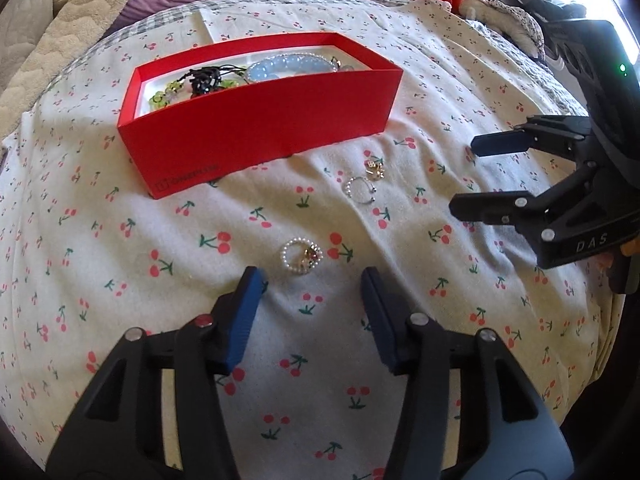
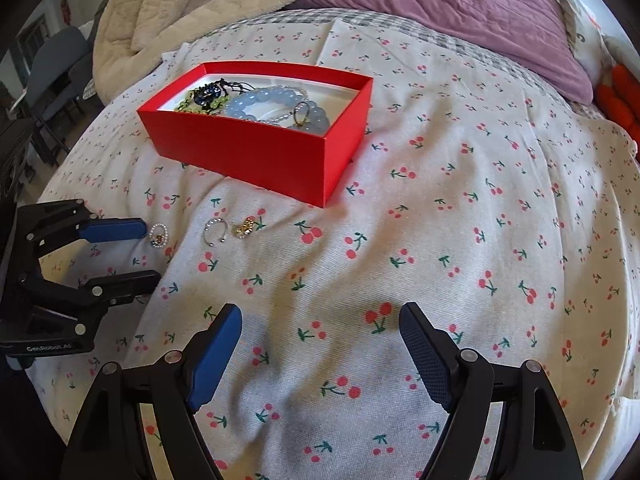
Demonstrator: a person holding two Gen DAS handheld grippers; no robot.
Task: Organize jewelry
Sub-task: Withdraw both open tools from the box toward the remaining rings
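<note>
Red box [image 1: 256,120] of bracelets on the cherry-print bed [image 1: 120,240], pearl ring [image 1: 300,257] at 12 o'clock of left tool [image 1: 312,284], both tools' fingers apart, right tool [image 2: 320,320] holding nothing.

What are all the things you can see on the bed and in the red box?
red box: one, red outside and white inside, open, on the cherry sheet
blue bead bracelet: one, pale blue, in the box
green bead piece: one, green, in the box beside a dark blue and black piece
small ring: one, dark metal, in the box on the blue beads
pearl ring: one, white beads with a small charm, on the sheet just ahead of the left gripper
silver ring: one, open band, on the sheet
gold piece: one, gold, beside the silver ring
cherry sheet: one, white with red cherries
purple blanket: one, behind
left gripper: fingers open
right gripper: fingers open, empty
</note>
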